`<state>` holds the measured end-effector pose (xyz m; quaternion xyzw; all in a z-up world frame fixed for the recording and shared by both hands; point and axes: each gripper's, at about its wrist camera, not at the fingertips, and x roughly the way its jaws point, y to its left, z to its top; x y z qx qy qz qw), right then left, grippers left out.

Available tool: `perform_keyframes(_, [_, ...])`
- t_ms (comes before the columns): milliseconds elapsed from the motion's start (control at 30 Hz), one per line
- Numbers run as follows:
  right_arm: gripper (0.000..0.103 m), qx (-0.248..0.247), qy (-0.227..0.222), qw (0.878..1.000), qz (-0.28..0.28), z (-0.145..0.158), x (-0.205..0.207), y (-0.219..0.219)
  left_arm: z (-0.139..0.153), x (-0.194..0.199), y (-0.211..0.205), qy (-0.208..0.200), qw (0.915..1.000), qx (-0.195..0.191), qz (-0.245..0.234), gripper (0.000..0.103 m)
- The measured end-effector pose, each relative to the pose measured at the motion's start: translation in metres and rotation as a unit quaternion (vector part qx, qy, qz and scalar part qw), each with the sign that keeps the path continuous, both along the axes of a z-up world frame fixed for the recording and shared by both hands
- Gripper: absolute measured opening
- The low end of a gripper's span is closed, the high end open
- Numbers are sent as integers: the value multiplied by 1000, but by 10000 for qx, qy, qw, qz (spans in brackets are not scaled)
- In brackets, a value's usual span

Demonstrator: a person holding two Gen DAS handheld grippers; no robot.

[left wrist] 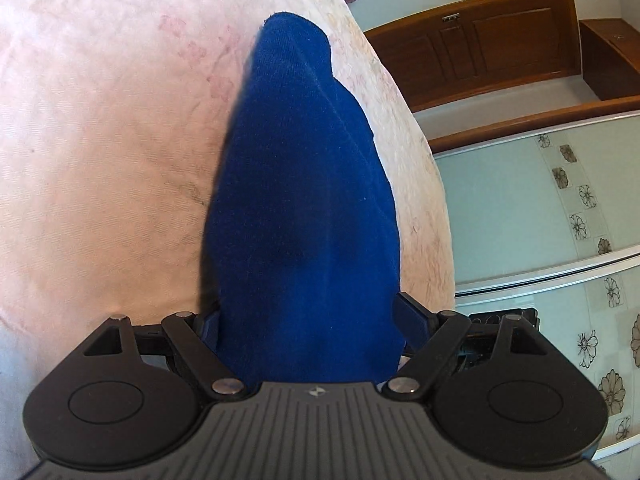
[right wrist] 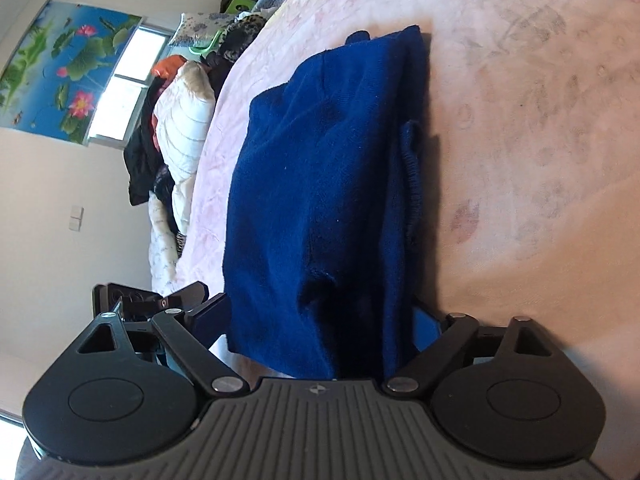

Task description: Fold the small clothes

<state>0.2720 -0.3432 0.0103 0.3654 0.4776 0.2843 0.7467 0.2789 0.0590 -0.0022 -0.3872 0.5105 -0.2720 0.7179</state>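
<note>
Lying folded at centre frame on the pink bedspread (left wrist: 100, 140), the blue knit sweater (left wrist: 304, 200) sits between left tongs (left wrist: 312, 328) and right tongs (right wrist: 320, 320), both spread wide, apparently for release.

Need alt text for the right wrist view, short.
A folded dark blue knit garment lies on a pale pink bedspread, its near end between the wide-open jaws of the right gripper. A pile of clothes and pillows sits at the left, below a lotus-print window blind.
</note>
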Motion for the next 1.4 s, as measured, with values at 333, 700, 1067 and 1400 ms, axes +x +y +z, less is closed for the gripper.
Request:
perform_keyframes(333, [19,2,245,9997,-52,-19,-8,-1,5,1,-13,79,9970,702,-302,30])
perform_keyframes(700, [16,125,-59,9999,-84,5,-16,0,27,-5,-11,-36,9940,1013,-404,14])
perform_keyframes(1067, [16,-66,-116,9998,134,14,-37,7,38,-21,-6,-157,9924,1092,-547,13])
perform_keyframes(1400, [16,-152,-91,9997,139,14,-58,14,31,-42,-6,-163,9919,1107,-603,13])
